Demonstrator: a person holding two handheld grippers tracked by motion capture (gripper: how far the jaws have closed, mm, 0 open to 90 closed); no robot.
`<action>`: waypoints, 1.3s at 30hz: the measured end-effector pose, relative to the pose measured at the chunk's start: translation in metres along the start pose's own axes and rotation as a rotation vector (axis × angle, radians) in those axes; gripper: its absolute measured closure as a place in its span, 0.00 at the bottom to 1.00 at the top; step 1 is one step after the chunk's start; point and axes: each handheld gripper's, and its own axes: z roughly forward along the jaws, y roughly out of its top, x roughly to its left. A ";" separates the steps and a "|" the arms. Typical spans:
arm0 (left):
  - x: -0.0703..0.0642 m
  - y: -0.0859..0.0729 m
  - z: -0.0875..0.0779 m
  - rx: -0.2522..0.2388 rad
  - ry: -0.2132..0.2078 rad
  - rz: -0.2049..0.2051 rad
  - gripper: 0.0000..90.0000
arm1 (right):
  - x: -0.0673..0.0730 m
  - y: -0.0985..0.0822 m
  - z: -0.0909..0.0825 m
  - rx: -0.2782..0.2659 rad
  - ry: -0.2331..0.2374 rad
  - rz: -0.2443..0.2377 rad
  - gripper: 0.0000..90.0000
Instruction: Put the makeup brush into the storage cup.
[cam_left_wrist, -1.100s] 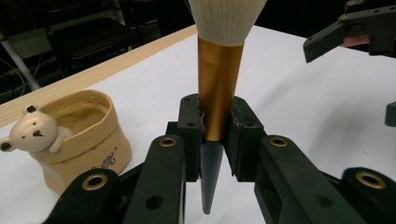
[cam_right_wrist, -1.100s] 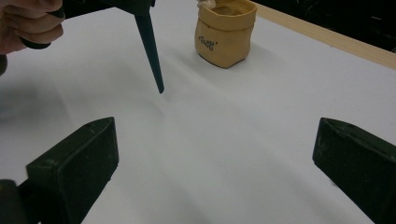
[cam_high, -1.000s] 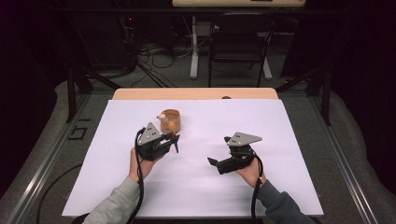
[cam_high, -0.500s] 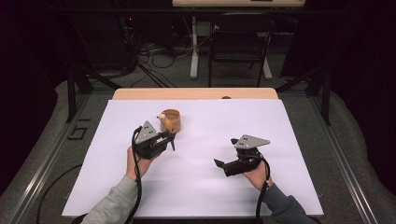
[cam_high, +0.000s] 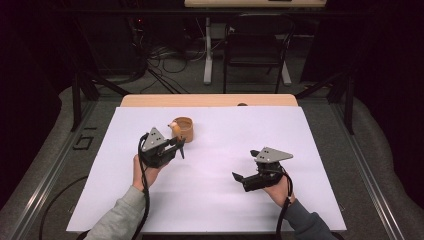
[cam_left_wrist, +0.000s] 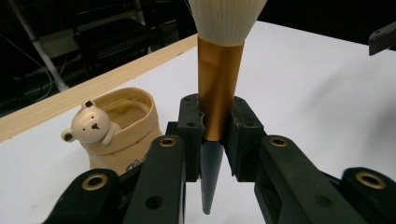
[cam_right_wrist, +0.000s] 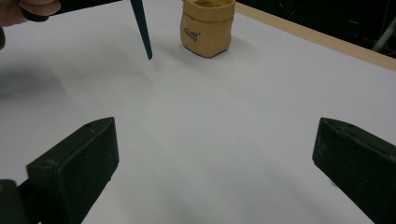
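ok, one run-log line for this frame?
left claw: shut on brush, upright | right claw: open, empty | bear pot: on table, beside brush

The makeup brush (cam_left_wrist: 219, 84) has a cream-white bristle head with fine vertical ribbing, a shiny copper-gold ferrule and a dark teal handle tapering to a point. The left gripper (cam_high: 176, 146) clamped on that ferrule is matte black with brass-coloured rivets, and a grey plate sits on top. The bear pot (cam_left_wrist: 122, 126) is tan, like a rolled paper bag, with a cream bear face with black eyes and nose on its rim and small dark lettering, perhaps a logo. The table cover (cam_high: 225, 190) is plain white; along the far edge runs a pale wood strip (cam_high: 210, 100). The right gripper (cam_high: 245, 176) is black too.
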 end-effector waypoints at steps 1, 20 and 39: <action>0.001 0.001 0.000 0.003 0.001 0.004 0.87 | 0.000 0.000 0.000 0.000 0.001 -0.001 0.00; 0.008 0.009 -0.003 -0.003 -0.010 0.003 0.87 | 0.002 -0.003 -0.004 -0.008 -0.009 -0.013 0.00; 0.010 0.029 0.001 -0.006 -0.037 0.014 0.87 | 0.000 -0.003 -0.003 -0.005 -0.025 -0.012 0.00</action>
